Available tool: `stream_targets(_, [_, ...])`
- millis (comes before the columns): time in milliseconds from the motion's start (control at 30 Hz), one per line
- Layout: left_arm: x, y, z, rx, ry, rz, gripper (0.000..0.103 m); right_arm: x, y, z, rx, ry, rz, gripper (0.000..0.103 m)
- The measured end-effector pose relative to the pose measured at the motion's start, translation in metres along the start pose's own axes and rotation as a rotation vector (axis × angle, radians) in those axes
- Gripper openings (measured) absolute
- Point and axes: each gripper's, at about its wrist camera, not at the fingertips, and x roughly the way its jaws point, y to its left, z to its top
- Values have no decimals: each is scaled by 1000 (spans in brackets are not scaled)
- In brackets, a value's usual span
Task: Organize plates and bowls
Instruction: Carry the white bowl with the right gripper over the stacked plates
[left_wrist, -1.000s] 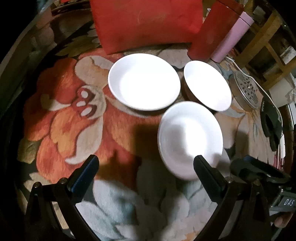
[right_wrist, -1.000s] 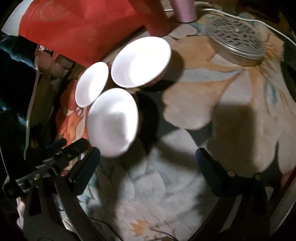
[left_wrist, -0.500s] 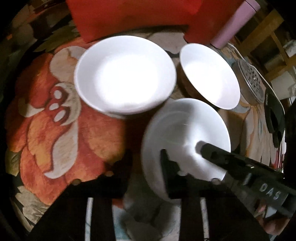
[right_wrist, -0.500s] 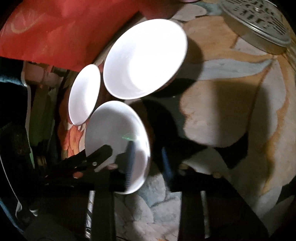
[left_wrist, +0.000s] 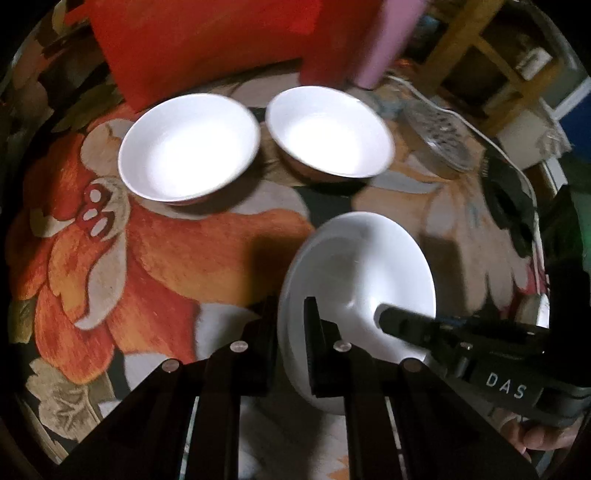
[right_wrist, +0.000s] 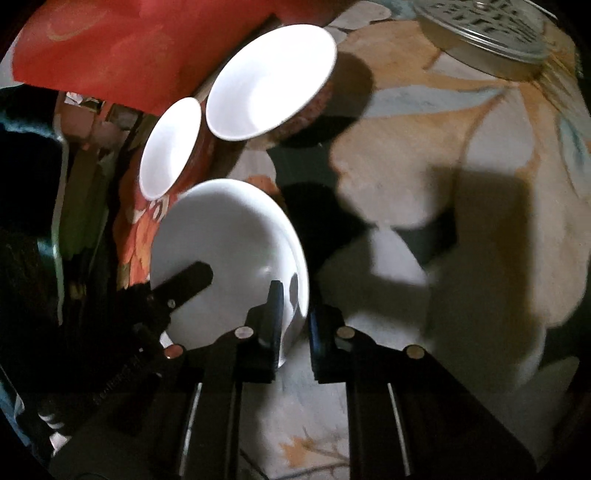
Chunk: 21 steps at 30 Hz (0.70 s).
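Presently: white plate (left_wrist: 354, 280), apparently lifted off the counter (left_wrist: 184, 258), opposite rims clenched between left gripper (left_wrist: 290, 332) fingers and right gripper (right_wrist: 295, 325) fingers.

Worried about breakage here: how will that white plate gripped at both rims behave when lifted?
The white plate looks like rigid glazed ceramic, so probably stiff but fragile. Its glossy rim may slip, since the left gripper and right gripper pinch only thin edges. It looks fairly heavy.
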Motion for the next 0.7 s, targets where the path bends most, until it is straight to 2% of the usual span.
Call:
stream_targets(267, [-16, -45, -22, 77, 4, -50, 11, -48, -21, -40, 37, -57, -13, 13])
stream_targets(700, [-20, -131, -48, 190, 39, -138, 11, -105, -79, -82, 154, -79, -61, 13])
